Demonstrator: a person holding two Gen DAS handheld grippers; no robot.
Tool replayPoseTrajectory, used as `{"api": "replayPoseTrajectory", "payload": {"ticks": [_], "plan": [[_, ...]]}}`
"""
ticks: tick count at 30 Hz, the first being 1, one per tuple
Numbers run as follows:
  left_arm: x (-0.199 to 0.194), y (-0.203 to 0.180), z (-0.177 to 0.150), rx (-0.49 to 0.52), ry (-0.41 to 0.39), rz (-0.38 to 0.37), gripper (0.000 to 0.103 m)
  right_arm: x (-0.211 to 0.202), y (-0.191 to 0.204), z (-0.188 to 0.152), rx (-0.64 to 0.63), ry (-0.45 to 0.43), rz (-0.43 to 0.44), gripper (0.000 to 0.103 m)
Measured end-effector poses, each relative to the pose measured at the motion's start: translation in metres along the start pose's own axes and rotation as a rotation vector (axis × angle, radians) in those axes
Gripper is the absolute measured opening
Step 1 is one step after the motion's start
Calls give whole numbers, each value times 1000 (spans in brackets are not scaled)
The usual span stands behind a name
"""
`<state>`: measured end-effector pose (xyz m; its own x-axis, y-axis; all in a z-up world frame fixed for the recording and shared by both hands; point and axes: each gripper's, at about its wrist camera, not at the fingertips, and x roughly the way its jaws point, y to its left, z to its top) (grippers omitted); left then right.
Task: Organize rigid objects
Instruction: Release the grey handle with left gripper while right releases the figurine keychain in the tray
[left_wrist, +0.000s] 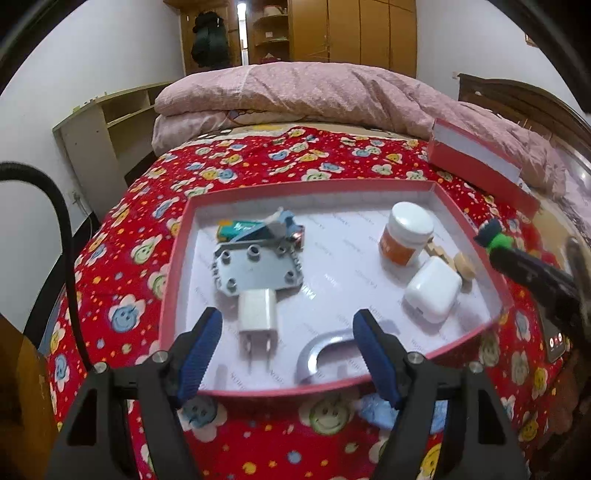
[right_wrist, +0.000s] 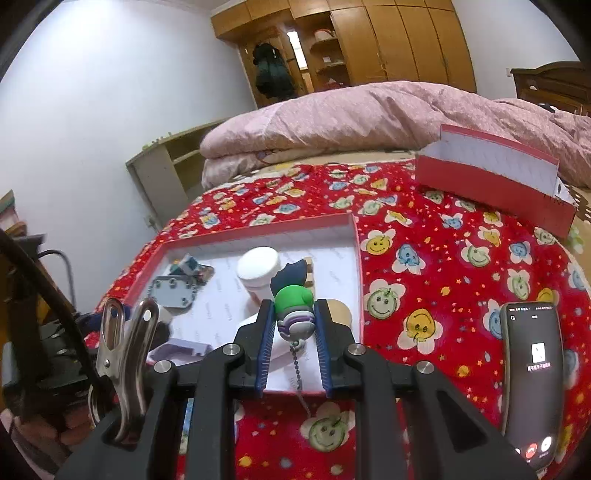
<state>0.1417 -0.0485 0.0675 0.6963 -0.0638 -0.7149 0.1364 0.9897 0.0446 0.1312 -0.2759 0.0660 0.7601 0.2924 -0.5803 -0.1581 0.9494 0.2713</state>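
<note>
1. Right gripper (right_wrist: 293, 325) is clamped on a small figure keychain (right_wrist: 293, 306) with a green head, its bead chain hanging below the pads; it hovers over the near right corner of the red tray (right_wrist: 357, 258), which lies on the flowered bedspread (right_wrist: 443, 266); left gripper (left_wrist: 288, 343) stands wide apart and empty over the tray's near edge, with a white plug adapter (left_wrist: 256, 314) and a grey curved piece (left_wrist: 321, 350) lying between its fingers on the tray floor.
2. To finish this step well, I would carry the keychain on past the near rim and lower it onto bare white floor before letting go; the right side is crowded by the orange jar (left_wrist: 404, 232), the white case (left_wrist: 434, 290) and a round wooden piece (left_wrist: 464, 264), so a free patch toward the middle looks safer; let the chain settle inside the rim, not draped across it.
3. Left gripper should stay clear of the drop spot.
4. Hard to make out: the pile at the tray's far left corner, where a grey plate (left_wrist: 256, 269) overlaps some coloured items; the keychain's lower body is hidden by the pads; the phone (right_wrist: 532, 373) is cut off near the lower frame edge.
</note>
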Motion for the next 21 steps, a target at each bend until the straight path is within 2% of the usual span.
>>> {"api": "replayPoseTrajectory", "payload": {"ticks": [11,13,15,21], "plan": [[-13,4,-15,-11,8,-19,77,21,-3,-3,-12,41,-31,23],[-16,4,-17,-14,10,-17,77,21,-2,-4,-17,43,-34,26],[-18,6,-20,-17,15,-15,77,20,-1,-4,-24,36,-38,36],[-26,10,-31,-19,26,-15,78,6,4,-5,-27,4,-26,51]]}}
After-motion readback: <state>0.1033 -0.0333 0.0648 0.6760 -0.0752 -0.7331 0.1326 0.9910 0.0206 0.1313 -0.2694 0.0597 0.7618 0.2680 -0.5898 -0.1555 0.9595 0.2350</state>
